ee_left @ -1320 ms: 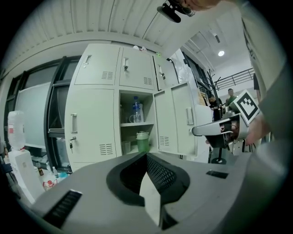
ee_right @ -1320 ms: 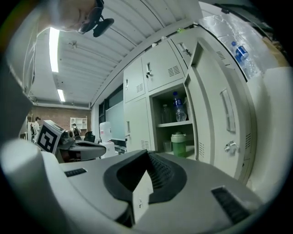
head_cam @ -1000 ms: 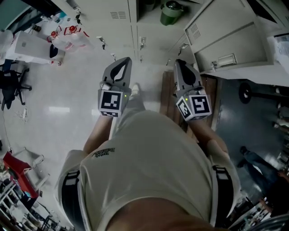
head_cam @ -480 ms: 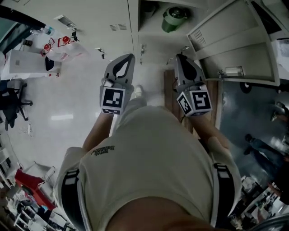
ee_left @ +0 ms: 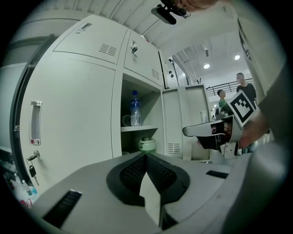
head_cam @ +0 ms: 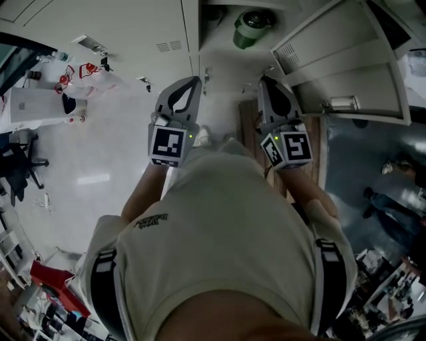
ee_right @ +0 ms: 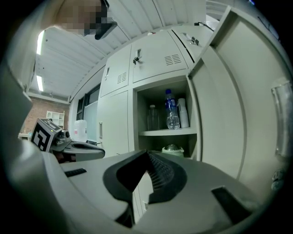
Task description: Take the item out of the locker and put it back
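An open locker [head_cam: 219, 13] holds a green lidded container [head_cam: 251, 28] on its lower shelf, also seen in the left gripper view [ee_left: 147, 145] and the right gripper view [ee_right: 172, 149]. A water bottle [ee_right: 171, 109] stands on the shelf above, beside white cups [ee_right: 183, 113]. My left gripper [head_cam: 193, 81] [ee_left: 146, 157] and right gripper [head_cam: 264, 81] [ee_right: 147, 155] are side by side in front of the locker, short of the opening. Both point at it roughly level. Both are shut with nothing between the jaws.
The locker's door [head_cam: 339, 60] swings open to the right, close to my right gripper. Shut lockers with keys [head_cam: 145, 81] stand to the left. A brown wooden board [head_cam: 247, 133] lies on the floor below. A white box and bags [head_cam: 40, 103] sit far left; people [head_cam: 383, 200] stand at the right.
Both grippers have moved a little toward the locker, still side by side and shut. The open door now fills more of the upper right of the head view.
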Motion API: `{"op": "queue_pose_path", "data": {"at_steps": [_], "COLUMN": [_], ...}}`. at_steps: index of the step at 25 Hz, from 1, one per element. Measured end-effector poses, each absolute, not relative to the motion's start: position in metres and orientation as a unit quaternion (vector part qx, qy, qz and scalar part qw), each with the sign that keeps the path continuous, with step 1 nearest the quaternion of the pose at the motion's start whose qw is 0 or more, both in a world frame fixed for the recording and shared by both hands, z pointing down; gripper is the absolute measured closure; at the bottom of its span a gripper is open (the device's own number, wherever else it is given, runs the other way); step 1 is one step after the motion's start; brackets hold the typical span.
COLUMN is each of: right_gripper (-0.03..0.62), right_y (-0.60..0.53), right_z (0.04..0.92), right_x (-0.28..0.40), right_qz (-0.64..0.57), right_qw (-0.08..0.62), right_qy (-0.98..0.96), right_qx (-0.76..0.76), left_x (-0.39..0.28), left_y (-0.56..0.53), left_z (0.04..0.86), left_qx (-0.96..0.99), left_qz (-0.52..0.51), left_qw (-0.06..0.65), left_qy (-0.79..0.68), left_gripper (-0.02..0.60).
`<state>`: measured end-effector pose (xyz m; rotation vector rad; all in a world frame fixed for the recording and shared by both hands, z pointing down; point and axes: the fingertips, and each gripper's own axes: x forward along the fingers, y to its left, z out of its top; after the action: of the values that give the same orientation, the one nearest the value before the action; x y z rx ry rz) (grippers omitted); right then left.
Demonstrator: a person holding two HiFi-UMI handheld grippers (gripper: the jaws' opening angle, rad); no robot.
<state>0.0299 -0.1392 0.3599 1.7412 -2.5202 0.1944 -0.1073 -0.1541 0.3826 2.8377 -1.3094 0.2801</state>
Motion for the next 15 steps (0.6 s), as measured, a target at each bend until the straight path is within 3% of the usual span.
{"op": "queue_pose_path", "data": {"at_steps": [15], "right_gripper": [0.591], "right_y": [-0.147], "right_z": [0.355], "right_x": [0.046], "right_qz": [0.066], "right_qw": [0.023], "right_qy": [-0.833], "right_qx": [0.549], "left_x": [-0.089], "left_y": [-0.152], "left_z": [0.375], "left_qx": [0.897], "left_qz": [0.097], "left_qw": [0.0], "left_qy": [-0.431], "left_gripper": [0.569]}}
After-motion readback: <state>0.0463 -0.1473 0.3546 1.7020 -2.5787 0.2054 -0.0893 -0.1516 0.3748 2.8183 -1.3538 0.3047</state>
